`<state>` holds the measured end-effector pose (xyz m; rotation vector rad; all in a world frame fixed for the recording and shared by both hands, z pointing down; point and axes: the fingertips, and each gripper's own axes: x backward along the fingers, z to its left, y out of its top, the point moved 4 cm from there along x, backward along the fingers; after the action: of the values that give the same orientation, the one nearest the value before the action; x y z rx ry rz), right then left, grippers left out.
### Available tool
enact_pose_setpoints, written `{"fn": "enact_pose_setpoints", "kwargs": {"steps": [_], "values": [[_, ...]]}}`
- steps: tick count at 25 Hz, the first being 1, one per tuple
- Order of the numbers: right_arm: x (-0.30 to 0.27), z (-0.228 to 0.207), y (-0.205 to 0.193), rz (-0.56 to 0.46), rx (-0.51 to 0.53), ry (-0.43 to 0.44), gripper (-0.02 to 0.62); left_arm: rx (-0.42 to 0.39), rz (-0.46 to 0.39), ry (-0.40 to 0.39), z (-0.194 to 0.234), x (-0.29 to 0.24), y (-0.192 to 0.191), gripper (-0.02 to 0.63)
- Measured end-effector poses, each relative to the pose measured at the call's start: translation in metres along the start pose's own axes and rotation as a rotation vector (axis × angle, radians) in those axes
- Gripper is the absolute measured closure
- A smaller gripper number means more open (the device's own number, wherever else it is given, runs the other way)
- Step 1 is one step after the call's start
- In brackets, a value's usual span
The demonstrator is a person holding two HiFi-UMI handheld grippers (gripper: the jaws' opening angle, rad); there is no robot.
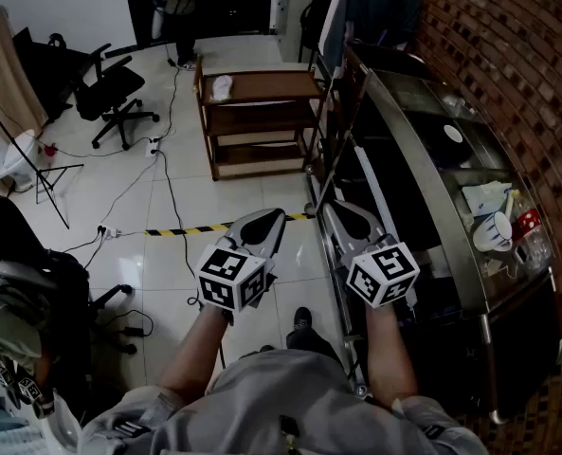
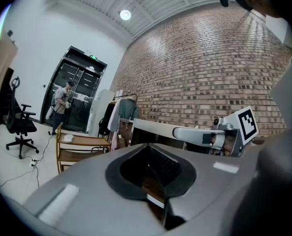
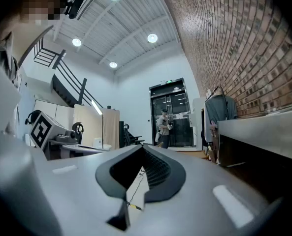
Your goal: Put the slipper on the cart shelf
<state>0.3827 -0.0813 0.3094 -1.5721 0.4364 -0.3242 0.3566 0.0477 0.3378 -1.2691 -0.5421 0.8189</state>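
1. we see both forearms (image 1: 197,354) stretched straight forward from the body, side by side, bare below grey sleeves.
2. left gripper (image 1: 269,218) held level, nose aimed ahead at the floor tape (image 1: 181,228) and the cart beyond; marker cube (image 1: 231,277) sits over the hand.
3. left gripper view: jaws clenched, tips meeting at the front (image 2: 148,146), nothing between them.
4. right gripper (image 1: 350,216) also level, parallel to the left one and near it, running along the edge of the steel desk (image 1: 423,150) on the right; its cube (image 1: 383,273) is tilted a little.
5. right gripper view: jaws clenched tip to tip (image 3: 140,149), nothing caught in them; we only see floor and a cable through the gap behind the tips.
6. slipper (image 1: 222,87): white, lying on the top shelf of the wooden cart (image 1: 262,121), toward its left end. well apart from both grippers. it also shows small in the left gripper view (image 2: 67,138), on the same top shelf.
7. cart stands on the tiled floor just left of the desk's far end, lower shelves look bare.
8. brick wall (image 1: 517,74) runs behind the desk; cups and small items sit at the desk's near right part, too small to name.
9. office chair (image 1: 115,98) at left; a person (image 1: 179,8) stands at the dark doorway beyond the cart.
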Motion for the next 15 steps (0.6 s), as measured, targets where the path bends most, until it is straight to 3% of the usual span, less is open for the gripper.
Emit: {"fn": "enact_pose_setpoints", "kwargs": {"steps": [15], "values": [[-0.131, -0.063, -0.006, 0.019, -0.026, 0.080, 0.595, 0.018, 0.000, 0.091, 0.113, -0.076, 0.019, 0.598]]}}
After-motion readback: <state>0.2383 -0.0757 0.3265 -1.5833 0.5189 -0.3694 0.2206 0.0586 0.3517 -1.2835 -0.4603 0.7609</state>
